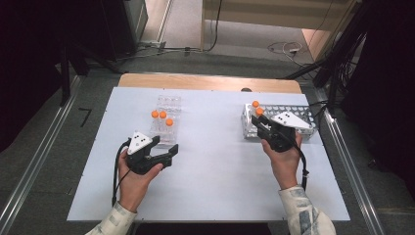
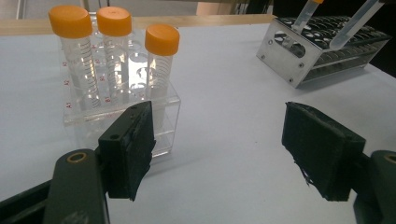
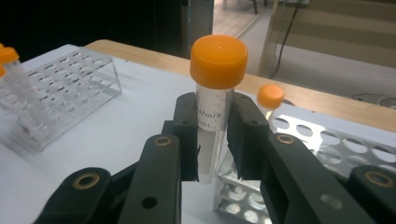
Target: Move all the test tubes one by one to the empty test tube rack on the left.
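tube between your right jaws (image 3: 215, 126): clear body, bright orange cap, dark print on a pale band
your right gripper (image 3: 212, 144): black jaws, brass-coloured rings at the pivots
metal rack behind your right jaws (image 3: 299, 154): shiny silver, pattern of round holes
tube in that rack (image 3: 270, 99): orange cap
clear rack ahead of your left jaws (image 2: 116, 100): see-through plastic, small red labels
its three tubes (image 2: 161, 70): orange caps, clear bodies with dark scale marks
your left gripper (image 2: 219, 154): black, matt pads
table (image 1: 215, 161): pale bluish-white top, light wood far edge
your sleeves (image 1: 306, 215): pale with grey patches
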Demonstrator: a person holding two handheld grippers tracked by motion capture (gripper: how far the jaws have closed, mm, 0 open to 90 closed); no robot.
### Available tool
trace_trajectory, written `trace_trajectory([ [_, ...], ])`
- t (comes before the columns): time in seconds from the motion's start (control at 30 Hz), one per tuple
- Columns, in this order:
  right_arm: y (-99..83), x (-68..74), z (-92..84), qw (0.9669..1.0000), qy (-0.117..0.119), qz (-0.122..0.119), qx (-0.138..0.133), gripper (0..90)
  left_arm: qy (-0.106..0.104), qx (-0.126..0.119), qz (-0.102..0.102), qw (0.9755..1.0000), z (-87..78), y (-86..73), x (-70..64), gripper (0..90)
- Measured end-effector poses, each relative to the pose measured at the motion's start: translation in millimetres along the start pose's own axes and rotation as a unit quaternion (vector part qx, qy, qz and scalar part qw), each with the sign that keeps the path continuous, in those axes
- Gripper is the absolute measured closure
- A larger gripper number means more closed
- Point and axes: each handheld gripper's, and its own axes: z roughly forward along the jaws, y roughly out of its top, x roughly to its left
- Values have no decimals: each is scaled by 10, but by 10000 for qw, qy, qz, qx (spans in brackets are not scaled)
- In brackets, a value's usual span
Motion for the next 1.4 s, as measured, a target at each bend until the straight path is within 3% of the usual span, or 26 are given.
trace_trajectory([
  [0.3,-125,289,91,9989,383,-200,178,720,-27,-10,19,10000,-1,6,-19,256],
  [0.8,-221,759,217,9941,977,-370,296,720,-70,-38,34,10000,-18,24,-36,257],
  [1.23,-279,1059,289,9887,1344,-517,420,720,-264,-124,100,9995,-28,76,-165,260],
  [1.4,-299,1186,333,9856,1505,-588,490,720,-429,-241,151,9987,-43,138,-255,287],
])
